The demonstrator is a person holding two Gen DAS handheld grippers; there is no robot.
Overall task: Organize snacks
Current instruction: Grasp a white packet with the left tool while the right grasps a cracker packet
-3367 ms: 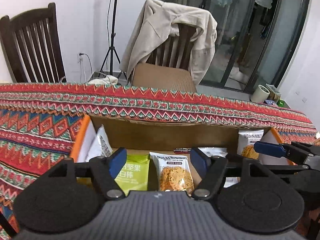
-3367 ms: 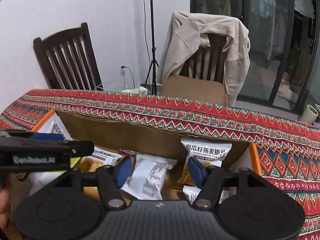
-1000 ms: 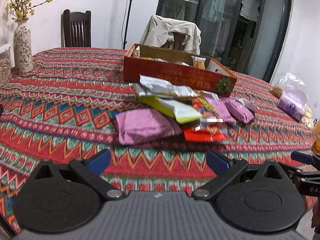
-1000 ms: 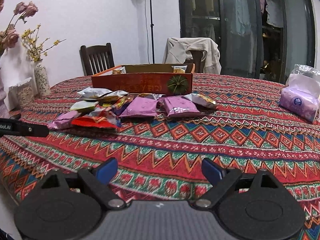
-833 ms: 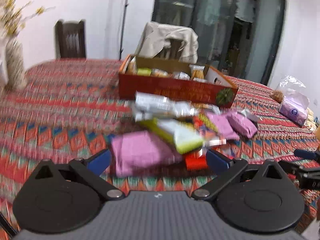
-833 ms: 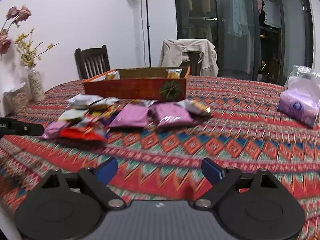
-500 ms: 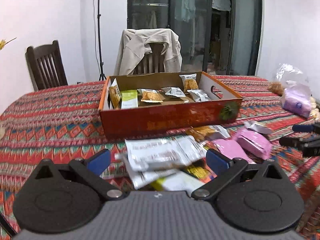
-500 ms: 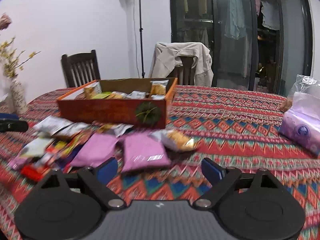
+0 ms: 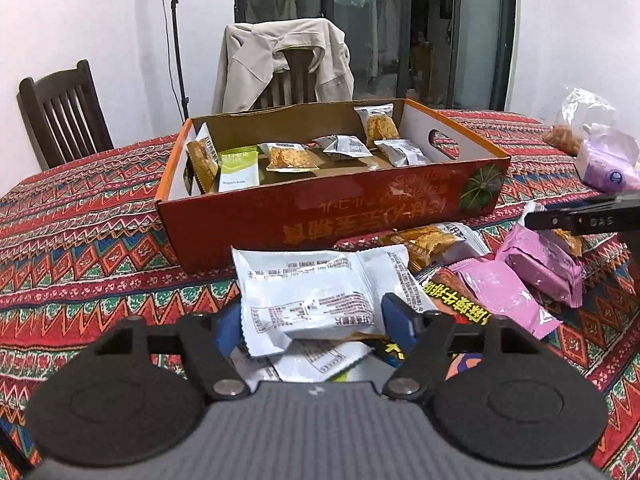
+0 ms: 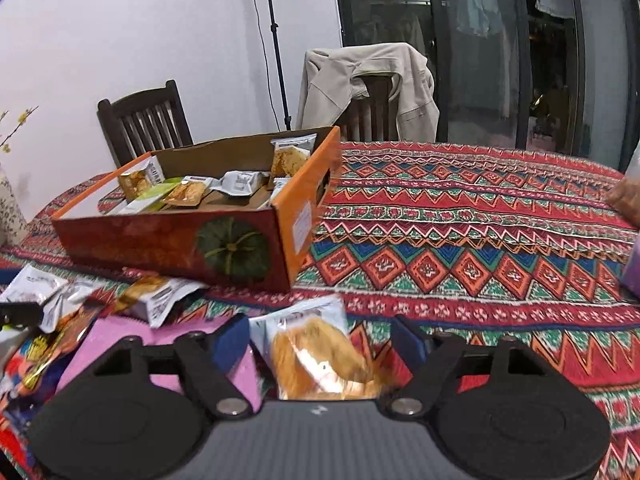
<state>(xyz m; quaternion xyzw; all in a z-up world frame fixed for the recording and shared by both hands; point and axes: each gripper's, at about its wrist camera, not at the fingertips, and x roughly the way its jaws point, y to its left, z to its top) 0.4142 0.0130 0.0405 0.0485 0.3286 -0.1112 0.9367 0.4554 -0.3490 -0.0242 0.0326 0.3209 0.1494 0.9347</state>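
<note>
A red cardboard box [image 9: 320,208] with several snack packets inside stands on the patterned tablecloth; it also shows in the right wrist view [image 10: 160,240]. A pile of loose packets lies in front of it. My left gripper [image 9: 312,324] is open around a white packet [image 9: 308,292] on top of the pile. My right gripper [image 10: 320,338] is open around a clear packet with orange snacks [image 10: 316,352]. Pink packets [image 9: 500,292] lie to the right of the left gripper.
A purple tissue pack [image 9: 608,164] and a plastic bag lie at the table's right. Two wooden chairs [image 9: 60,112] stand behind the table, one draped with a beige jacket [image 9: 280,60]. A vase [image 10: 10,208] stands at the left.
Both grippers moved forward and down to the packet pile in front of the box. Their jaws have narrowed around the white packet and the orange snack packet.
</note>
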